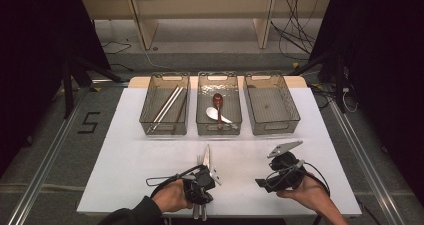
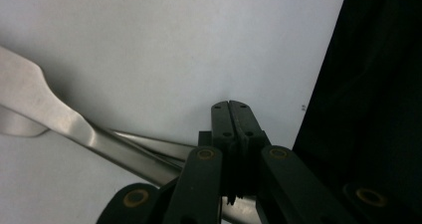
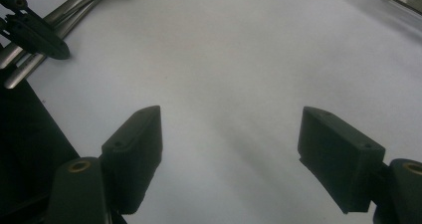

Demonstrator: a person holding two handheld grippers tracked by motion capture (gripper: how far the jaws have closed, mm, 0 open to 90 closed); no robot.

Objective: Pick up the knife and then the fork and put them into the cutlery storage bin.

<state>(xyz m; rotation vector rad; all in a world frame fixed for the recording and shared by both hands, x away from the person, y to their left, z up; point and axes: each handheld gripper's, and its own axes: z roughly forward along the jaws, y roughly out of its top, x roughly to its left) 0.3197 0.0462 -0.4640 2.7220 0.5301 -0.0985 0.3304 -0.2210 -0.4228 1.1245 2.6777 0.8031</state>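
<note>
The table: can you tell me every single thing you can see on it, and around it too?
table: one, white, middle of the high view
baskets: three, clear grey, in a row at the table's far side
chopsticks: a few, silver and dark, in the left basket
spoons: two, one brown and one white, in the middle basket
right basket: looks empty
metal cutlery: a fork and other pieces, silver, at the near edge by the left gripper
shelf: one, pale wood, beyond the table
left gripper: black, jaws shut
right gripper: black, jaws open over bare table
hands: two, each holding a gripper
</note>
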